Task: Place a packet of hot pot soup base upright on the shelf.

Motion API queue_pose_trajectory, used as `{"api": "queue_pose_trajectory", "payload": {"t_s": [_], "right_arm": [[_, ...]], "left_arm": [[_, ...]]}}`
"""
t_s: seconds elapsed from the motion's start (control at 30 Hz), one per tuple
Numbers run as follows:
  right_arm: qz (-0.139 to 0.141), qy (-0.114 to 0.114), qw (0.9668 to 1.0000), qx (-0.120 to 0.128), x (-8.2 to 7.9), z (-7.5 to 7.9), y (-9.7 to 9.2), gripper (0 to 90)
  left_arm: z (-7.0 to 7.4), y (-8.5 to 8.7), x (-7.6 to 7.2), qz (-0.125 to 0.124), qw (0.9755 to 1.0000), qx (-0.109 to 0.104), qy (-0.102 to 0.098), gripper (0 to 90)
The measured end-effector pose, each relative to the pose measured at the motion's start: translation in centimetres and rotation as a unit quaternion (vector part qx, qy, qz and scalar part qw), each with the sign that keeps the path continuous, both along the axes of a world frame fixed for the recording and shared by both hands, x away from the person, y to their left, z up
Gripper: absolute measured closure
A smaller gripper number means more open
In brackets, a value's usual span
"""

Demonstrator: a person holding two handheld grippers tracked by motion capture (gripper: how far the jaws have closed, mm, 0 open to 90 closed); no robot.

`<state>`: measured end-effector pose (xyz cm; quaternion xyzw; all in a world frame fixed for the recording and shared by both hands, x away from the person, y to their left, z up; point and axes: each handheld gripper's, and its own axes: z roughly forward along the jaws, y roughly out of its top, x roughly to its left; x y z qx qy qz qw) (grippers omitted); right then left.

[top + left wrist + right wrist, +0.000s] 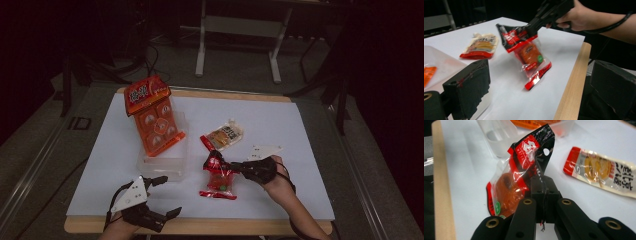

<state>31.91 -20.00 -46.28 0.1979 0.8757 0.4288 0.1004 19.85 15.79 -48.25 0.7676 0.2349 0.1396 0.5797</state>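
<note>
— Where's the red snack packet [218, 178]?

— Just right of the clear plastic tub [162, 159], on the white sheet. The right gripper [231, 167] has its jaws pressed together on the packet's top edge, so the top is raised and the bottom seal trails on the table.

— And the left gripper [161, 195]?

— Spread wide, holding nothing, in front of the tub near the table's edge.

— What might go wrong?

— That pinch only bites thin, slick film. A quick swing toward the tub could pull it free, or knock the big orange bag [152, 116] leaning out of the tub.

— The pale pouch [224, 136]?

— Flat, behind the packet.
</note>
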Motion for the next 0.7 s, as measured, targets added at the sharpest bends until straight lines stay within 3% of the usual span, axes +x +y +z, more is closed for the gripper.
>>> {"api": "queue_pose_trajectory", "payload": {"t_s": [0.4, 0.7], "right_arm": [[0.014, -0.029, 0.9990, 0.032, -2.0, 2.6, -0.5, 89.5], [0.024, -0.046, 0.9980, 0.037, -3.2, 3.5, -0.5, 89.4]], "left_arm": [[1.5, -0.6, 0.9, 0.001, 1.0000, -0.009, 0.001, 5.0], [3.1, -2.3, 2.6, -0.014, 0.9998, 0.002, -0.012, 5.4]]}}
